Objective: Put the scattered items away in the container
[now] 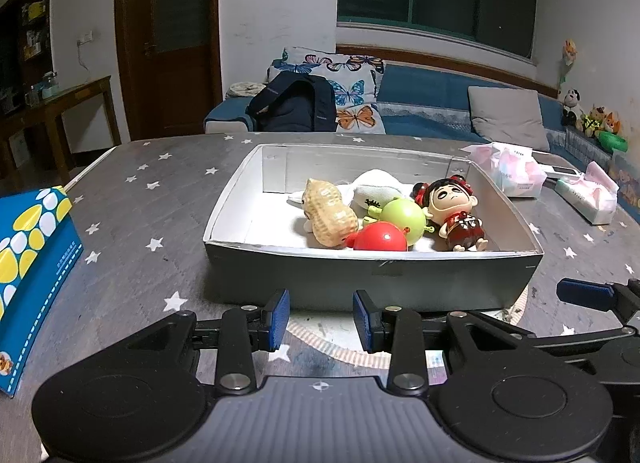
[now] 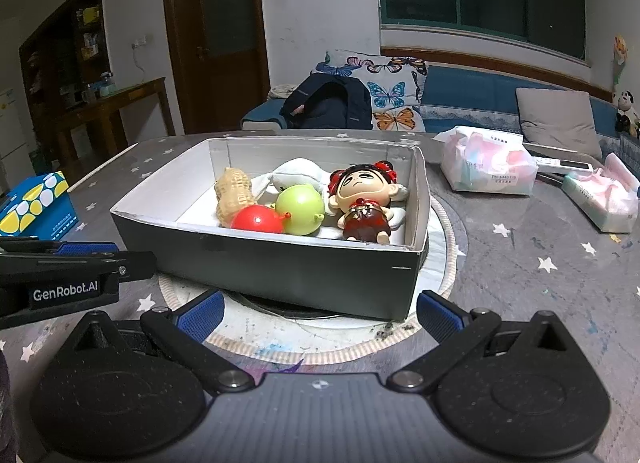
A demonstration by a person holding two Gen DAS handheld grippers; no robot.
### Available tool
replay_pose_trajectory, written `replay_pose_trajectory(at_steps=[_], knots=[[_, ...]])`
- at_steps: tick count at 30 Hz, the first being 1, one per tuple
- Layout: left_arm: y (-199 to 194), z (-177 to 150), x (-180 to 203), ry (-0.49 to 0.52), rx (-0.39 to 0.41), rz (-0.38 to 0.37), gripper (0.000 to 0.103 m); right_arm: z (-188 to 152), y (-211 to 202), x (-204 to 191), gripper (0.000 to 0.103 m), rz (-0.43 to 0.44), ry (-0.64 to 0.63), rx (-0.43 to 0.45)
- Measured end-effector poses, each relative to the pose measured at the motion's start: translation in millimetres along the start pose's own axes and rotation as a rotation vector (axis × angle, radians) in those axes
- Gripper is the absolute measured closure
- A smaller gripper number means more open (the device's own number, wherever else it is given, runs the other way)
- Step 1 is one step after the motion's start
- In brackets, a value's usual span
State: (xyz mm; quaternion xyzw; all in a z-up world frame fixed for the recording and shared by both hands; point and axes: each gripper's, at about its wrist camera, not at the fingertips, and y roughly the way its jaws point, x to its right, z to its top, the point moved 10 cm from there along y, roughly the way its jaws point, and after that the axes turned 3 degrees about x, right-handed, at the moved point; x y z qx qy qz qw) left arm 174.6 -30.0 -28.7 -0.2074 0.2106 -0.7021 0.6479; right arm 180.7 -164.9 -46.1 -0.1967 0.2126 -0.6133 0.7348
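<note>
- On the star-patterned table [image 1: 132, 231], at centre: grey cardboard box [image 1: 372, 275], open-topped, serving as the container and landmark for all else.
- Inside the box: peanut toy [image 1: 330, 219] toward the left, white plush [image 1: 378, 187] at the back, green ball [image 1: 402, 219] and red ball [image 1: 380, 238] touching near the front wall, doll in red [image 1: 456, 213] lying face-up toward the right.
- Just short of the box's near wall: left gripper [image 1: 321, 321], blue pads spread apart, nothing between them.
- Beside it, off the box's near right corner: right gripper [image 2: 320, 317], spread wider, likewise empty.
- Left of the box, well apart: blue carton with yellow and white spots [image 1: 32, 263].
- Right of the box and behind it: two soft tissue packs [image 2: 490, 167], [image 2: 604, 199], with a flat white device [image 2: 564, 163] between them.
- Judged nearly or fully done: no loose toys visible outside the box.
- Unclear whether the carton and tissue packs count as scattered items; if so, those remain.
</note>
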Motion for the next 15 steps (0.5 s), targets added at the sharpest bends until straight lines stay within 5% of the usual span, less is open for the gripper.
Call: replay_pose_trajectory(at_steps=[15], knots=[[15, 11, 5, 0.011, 0.015, -0.006, 0.068, 4, 9, 4, 0.0, 0.004, 0.009, -0.003]])
